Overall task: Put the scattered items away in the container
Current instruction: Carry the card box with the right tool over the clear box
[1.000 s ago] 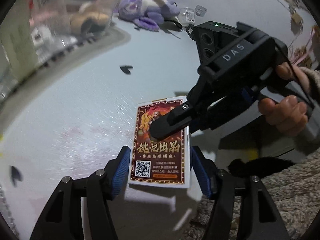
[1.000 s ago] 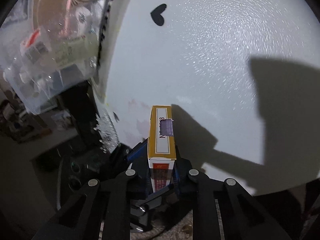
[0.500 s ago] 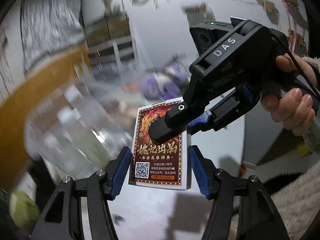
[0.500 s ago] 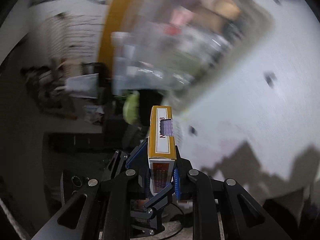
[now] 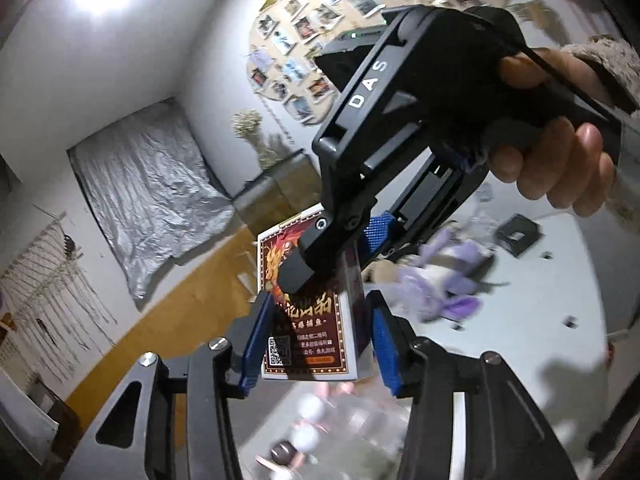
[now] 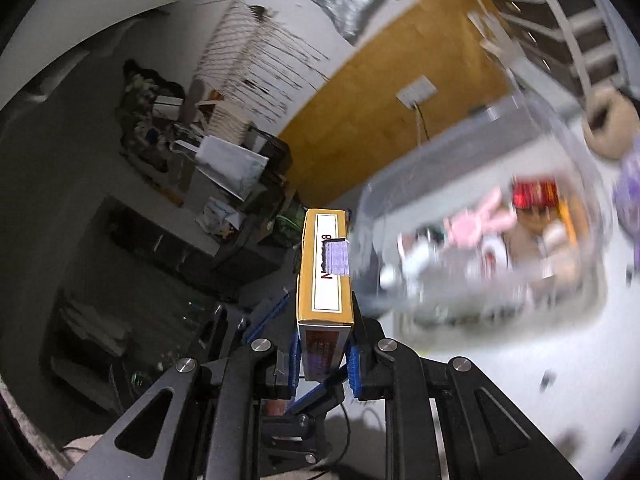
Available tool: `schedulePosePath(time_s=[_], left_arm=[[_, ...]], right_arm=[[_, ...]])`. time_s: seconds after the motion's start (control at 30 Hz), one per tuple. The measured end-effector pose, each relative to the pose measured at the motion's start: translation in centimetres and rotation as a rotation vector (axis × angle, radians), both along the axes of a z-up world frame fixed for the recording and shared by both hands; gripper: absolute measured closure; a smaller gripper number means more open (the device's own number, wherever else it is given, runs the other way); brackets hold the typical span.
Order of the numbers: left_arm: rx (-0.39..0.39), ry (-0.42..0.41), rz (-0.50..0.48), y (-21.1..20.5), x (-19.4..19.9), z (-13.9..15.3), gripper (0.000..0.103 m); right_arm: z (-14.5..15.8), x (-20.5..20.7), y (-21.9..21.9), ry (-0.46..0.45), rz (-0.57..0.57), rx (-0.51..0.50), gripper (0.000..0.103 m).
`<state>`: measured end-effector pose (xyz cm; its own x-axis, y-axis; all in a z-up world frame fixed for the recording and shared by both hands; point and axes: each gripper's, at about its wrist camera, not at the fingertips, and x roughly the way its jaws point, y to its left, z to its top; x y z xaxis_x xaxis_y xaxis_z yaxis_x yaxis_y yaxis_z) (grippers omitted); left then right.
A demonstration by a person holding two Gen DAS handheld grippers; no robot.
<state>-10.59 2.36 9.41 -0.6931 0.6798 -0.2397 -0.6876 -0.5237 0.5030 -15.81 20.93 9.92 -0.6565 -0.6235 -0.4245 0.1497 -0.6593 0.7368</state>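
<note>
The white desk [image 6: 520, 380] carries the clear plastic container [image 6: 580, 184], blurred in the right wrist view but plainly already part-filled: a pink soft toy and a red packet can be made out inside. Its open top faces up, which is presumably why the load is carried high, so it can be dropped in from above. Beyond it on the desk lies a purple plush toy [image 5: 444, 280], not yet tidied.

The card box [image 5: 310, 320] hangs in the air, between the two claws and clear of the desk. The right claw [image 6: 324, 360] is clamped on its narrow sides, blue pads pressed flat against it, so the box stands edge-up and the grip is across its thinnest span. The left claw [image 5: 316, 340] straddles the broad printed face; its jaws are closing, the box between them, and I cannot tell whether the pads touch yet. This looks like a steadying second hold or a handover.

"DAS" is moulded in white on the right claw's body. The box face shows gold Chinese characters I cannot read surely, plus a QR code. Its yellow edge bears a red "N" and an "8", partly covered by a purple seal.
</note>
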Motion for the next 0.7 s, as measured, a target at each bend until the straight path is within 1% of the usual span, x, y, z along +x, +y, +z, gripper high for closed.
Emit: schedulePosePath(time_s=[0.13, 0.17, 0.2, 0.3, 0.33, 0.37, 0.47, 0.53, 0.7], left_arm=[[0.041, -0.015, 0.084, 1.6, -4.5, 1.7, 0.051], [0.052, -0.023, 0.102, 1.6, -5.1, 1.7, 0.047], [0.063, -0.032, 0.120, 1.6, -5.8, 1.8, 0.045], [0.085, -0.072, 0.181, 1.1, -7.0, 1.7, 0.045], [0.087, -0.087, 0.201, 1.2, -7.6, 1.4, 0.045], [0.087, -0.103, 0.226, 1.3, -8.1, 1.0, 0.045], [0.095, -0.145, 0.307, 0.9, -9.3, 0.1, 0.045], [0.105, -0.189, 0.354, -0.1, -9.8, -0.6, 0.045], [0.111, -0.268, 0.472, -3.1, -9.3, -2.7, 0.045]], right_arm=[[1.1, -4.0, 2.5, 0.020, 0.036, -0.004, 0.084], [1.3, -5.2, 3.1, 0.018, 0.038, 0.009, 0.083], [1.4, -6.3, 3.7, 0.016, 0.038, 0.026, 0.083], [1.1, -9.5, 5.4, -0.011, 0.049, 0.065, 0.083], [0.8, -10.3, 5.7, -0.026, 0.050, 0.094, 0.083], [0.5, -11.1, 5.9, -0.041, 0.052, 0.127, 0.084], [-1.8, -14.4, 6.5, -0.127, 0.072, 0.290, 0.083], [-3.5, -16.2, 6.4, -0.177, 0.093, 0.403, 0.083], [-8.2, -19.9, 5.5, -0.294, 0.163, 0.677, 0.083]])
